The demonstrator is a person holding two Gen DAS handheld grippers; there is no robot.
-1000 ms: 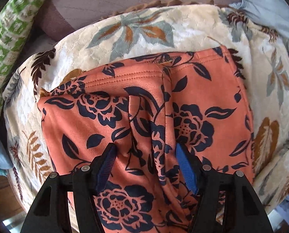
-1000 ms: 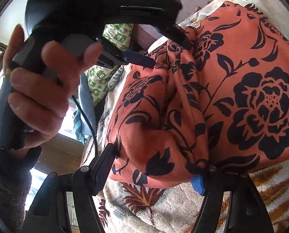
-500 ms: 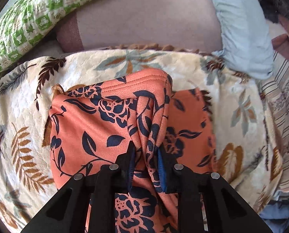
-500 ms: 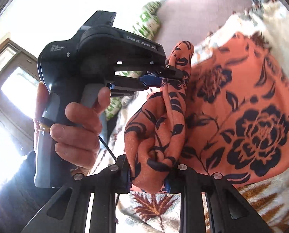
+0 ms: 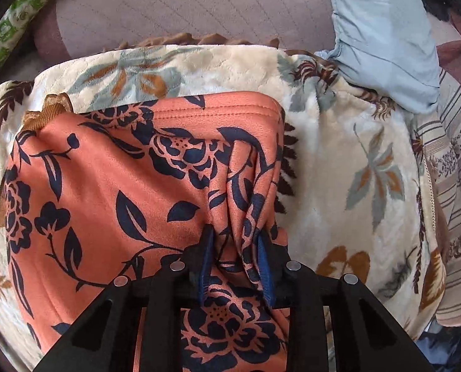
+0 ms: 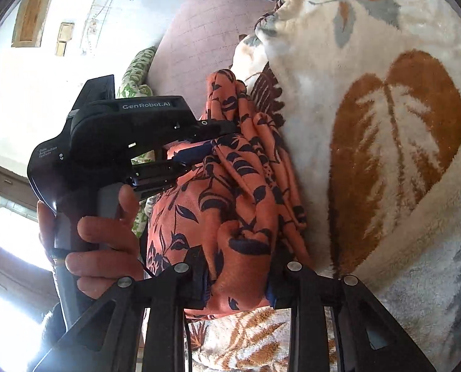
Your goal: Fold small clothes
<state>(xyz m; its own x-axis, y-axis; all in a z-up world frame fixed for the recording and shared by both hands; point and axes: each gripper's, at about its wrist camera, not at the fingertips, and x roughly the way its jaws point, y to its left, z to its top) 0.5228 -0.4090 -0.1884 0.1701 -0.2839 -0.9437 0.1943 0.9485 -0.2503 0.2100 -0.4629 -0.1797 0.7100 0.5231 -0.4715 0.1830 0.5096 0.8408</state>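
The near part of the orange floral garment [image 5: 112, 204] is cut off by the lower edge and hidden behind the left gripper [image 5: 236, 248]. In the right wrist view, the window area [image 6: 10, 226] is washed out, and the hand [image 6: 103, 241] is perhaps half concealed behind the handle.

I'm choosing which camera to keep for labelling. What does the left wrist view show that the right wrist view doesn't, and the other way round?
Only the left wrist view: the orange floral garment's stitched hem lying flat, a striped cloth at the right edge, and the left gripper from behind.

Only the right wrist view: the person's hand gripping the left gripper's handle, the right gripper pinching a bunched fold, and bright windows.

Both: the orange floral garment, clamped by each gripper, the leaf-patterned blanket, a green patterned cushion and a pale blue pillow.
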